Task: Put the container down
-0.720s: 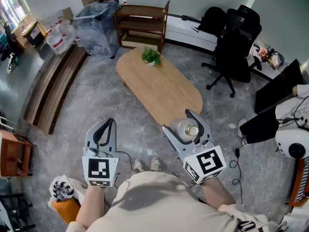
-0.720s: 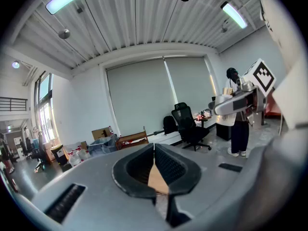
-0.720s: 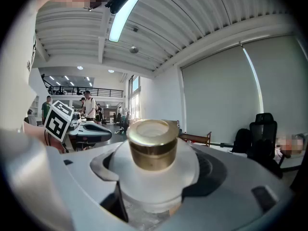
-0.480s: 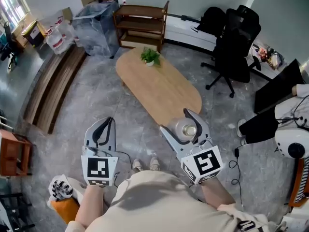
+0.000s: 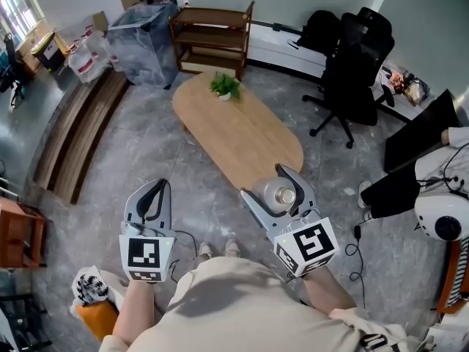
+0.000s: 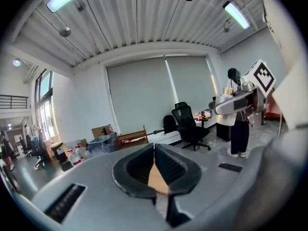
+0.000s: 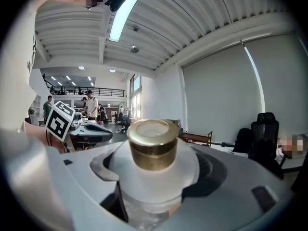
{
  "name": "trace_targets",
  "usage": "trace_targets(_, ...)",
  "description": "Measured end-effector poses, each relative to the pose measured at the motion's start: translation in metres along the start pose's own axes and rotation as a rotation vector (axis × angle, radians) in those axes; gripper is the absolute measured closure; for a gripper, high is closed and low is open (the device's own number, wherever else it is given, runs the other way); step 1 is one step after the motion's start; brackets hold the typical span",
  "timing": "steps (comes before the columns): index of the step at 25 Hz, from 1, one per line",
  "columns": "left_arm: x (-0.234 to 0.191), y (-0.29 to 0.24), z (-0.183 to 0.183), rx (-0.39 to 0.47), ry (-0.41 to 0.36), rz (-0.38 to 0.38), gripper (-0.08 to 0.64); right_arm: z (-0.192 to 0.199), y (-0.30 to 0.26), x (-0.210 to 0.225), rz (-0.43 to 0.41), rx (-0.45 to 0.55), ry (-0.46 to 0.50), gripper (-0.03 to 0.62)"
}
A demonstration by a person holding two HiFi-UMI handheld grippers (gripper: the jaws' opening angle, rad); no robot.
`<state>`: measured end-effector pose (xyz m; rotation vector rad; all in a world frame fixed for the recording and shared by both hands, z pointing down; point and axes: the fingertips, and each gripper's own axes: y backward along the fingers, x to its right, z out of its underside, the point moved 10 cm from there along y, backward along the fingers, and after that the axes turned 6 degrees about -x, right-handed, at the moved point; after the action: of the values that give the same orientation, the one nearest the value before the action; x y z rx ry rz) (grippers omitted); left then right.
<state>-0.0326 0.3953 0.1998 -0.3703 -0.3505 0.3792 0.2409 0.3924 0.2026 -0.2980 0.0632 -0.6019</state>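
Container (image 7: pixel 153 177) still clamped in my right claw (image 5: pixel 265 184), both pads pressed against its white sides, gold lid (image 7: pixel 150 146) facing out along the jaws. From the head view it hangs at the near, rounded end of the wooden counter (image 5: pixel 242 138), overlapping the rim there. It is not set down, and how high it sits above the wood I can't judge from here.

Against the frames from a moment ago, very little has changed. The whole room has slid a touch to the left in the head view, counter and plant (image 5: pixel 225 86) included, and both claws have slid with it (looks like a head turn more than a reach). The container's place against the counter's near rim reads the same as before, and the grip has not let go.

Left claw (image 5: pixel 161 184) hangs beside it over the grey floor (image 5: pixel 110 145), well apart from the counter, jaws together at the tips with nothing between them, just as it was earlier.
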Motion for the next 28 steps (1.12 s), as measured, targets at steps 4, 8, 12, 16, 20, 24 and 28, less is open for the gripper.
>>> trace_targets(4,0.004,-0.005,0.001,-0.01,0.009,-0.014,0.549,0.003,0.0,0.007,-0.006,-0.01,0.002,0.256)
trace_targets(8,0.006,-0.007,-0.001,-0.001,0.019,-0.034,0.549,0.005,-0.001,0.012,-0.024,-0.005,-0.005,0.256)
trace_targets(12,0.008,-0.01,0.0,-0.005,0.014,-0.046,0.549,0.007,-0.008,0.017,-0.038,-0.007,-0.014,0.256)
trace_targets(16,0.001,-0.017,0.002,-0.004,0.018,-0.058,0.549,0.005,-0.022,0.02,-0.051,-0.009,0.006,0.256)
trace_targets(20,-0.008,-0.028,0.009,-0.004,0.017,-0.064,0.549,0.005,-0.04,0.022,-0.055,-0.014,0.02,0.256)
trace_targets(24,-0.022,-0.046,0.017,-0.02,0.024,-0.052,0.549,0.003,-0.064,0.025,-0.049,-0.027,0.015,0.256)
trace_targets(28,-0.044,-0.069,0.017,-0.027,0.032,-0.047,0.549,-0.002,-0.093,0.031,-0.05,-0.05,0.02,0.256)
